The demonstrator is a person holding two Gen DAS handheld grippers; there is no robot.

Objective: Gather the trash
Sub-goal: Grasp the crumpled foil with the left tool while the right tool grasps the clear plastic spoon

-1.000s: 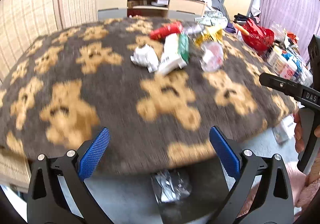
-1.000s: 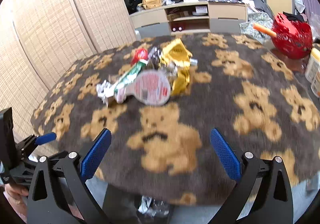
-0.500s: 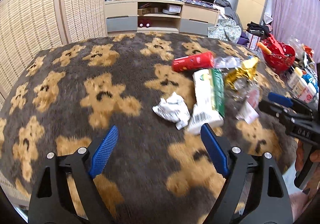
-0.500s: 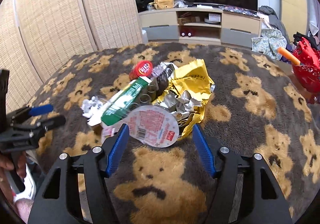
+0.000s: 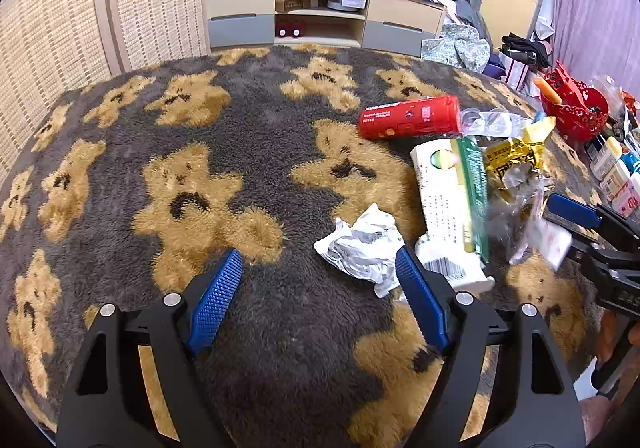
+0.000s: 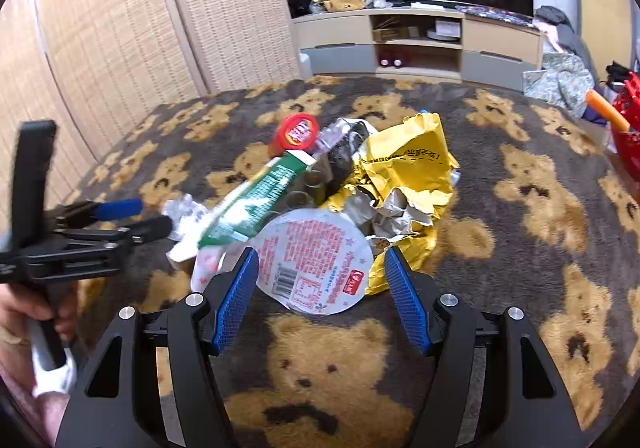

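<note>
The trash lies in one heap on a dark blanket [image 5: 256,151] patterned with tan bears, and everything is placed here against the white-and-green carton [image 5: 452,207] in the middle of that heap. A crumpled white wrapper [image 5: 360,248] sits just to the carton's near left, touching its lower corner. A red can [image 5: 408,117] lies on its side beyond the carton's far end, with clear plastic beside it. A yellow foil bag [image 6: 408,171] is crumpled against the carton's right side, and a round printed lid [image 6: 316,260] rests on the near edge of the heap, overlapping the bag. The left gripper [image 5: 320,280] hangs over the blanket with jaws partly apart, having just been closing; the wrapper sits beside its right pad, not pinched. The right gripper [image 6: 320,280] stands moderately open, its jaws narrowed moments ago, and the lid lies between its blue pads [image 6: 236,300] without being pressed. A hand [image 6: 24,308] grips the left tool's handle.
</note>
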